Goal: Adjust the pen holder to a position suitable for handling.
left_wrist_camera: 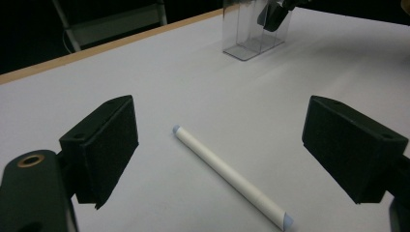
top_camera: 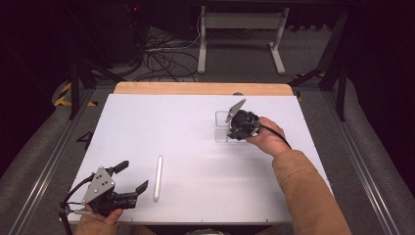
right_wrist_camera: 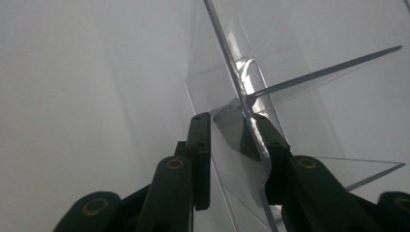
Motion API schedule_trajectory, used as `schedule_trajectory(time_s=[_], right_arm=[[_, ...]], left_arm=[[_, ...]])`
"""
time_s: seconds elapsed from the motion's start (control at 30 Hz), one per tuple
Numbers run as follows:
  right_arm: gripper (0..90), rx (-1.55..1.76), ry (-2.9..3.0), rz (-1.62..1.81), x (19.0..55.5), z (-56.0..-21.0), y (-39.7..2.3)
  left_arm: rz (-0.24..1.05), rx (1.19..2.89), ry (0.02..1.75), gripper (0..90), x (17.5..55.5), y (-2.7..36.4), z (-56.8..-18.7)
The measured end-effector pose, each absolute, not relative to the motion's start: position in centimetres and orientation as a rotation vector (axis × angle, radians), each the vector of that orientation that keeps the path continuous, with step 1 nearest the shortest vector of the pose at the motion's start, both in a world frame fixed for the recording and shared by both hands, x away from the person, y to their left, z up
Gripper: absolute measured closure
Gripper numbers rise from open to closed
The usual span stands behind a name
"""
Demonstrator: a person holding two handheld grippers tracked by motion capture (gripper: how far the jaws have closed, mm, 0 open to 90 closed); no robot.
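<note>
Jaws of the right gripper (right_wrist_camera: 232, 159) stand narrow, straddling one wall of the clear box (top_camera: 222, 128): one pad outside, the other inside. A gap shows between the outer pad and the wall, so whether the wall is actually pinched I cannot tell. Straddling a wall looks like the sensible way to take the box, since the thin edge offers the only narrow purchase on it. High view: box upright on the far right part of the surface (top_camera: 147, 127), right gripper (top_camera: 238, 128) reaching down over its rim from the near side.

Left gripper (left_wrist_camera: 220, 145) jaws wide, holding nothing. Pen (left_wrist_camera: 229, 176) lies flat on the surface between and just ahead of them, untouched. High view places the pen (top_camera: 157, 177) near the front edge, just right of the left gripper (top_camera: 132, 177) and well apart from the box.

Judgement: box is being steadied or repositioned as a receptacle; the wide jaws framing the pen suggest it is next to be picked.
</note>
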State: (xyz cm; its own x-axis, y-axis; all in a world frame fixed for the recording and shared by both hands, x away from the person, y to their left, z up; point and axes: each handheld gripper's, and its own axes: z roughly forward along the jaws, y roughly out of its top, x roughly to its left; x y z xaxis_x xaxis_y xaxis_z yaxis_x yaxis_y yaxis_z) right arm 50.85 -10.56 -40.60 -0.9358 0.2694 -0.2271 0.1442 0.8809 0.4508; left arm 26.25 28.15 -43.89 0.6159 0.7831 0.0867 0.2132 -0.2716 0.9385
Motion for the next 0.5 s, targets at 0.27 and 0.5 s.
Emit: schedule_trajectory(time_s=[0.27, 0.5], right_arm=[[87.2, 0.283, 2.794, 0.66, 50.4, -40.2, -10.8], [88.1, 0.234, 2.788, 0.775, 49.1, -38.5, -10.4]], left_arm=[[0.685, 1.801, 0.806, 13.6, 26.3, 28.2, -43.9], [0.689, 1.798, 0.807, 13.6, 26.3, 28.1, -43.9]])
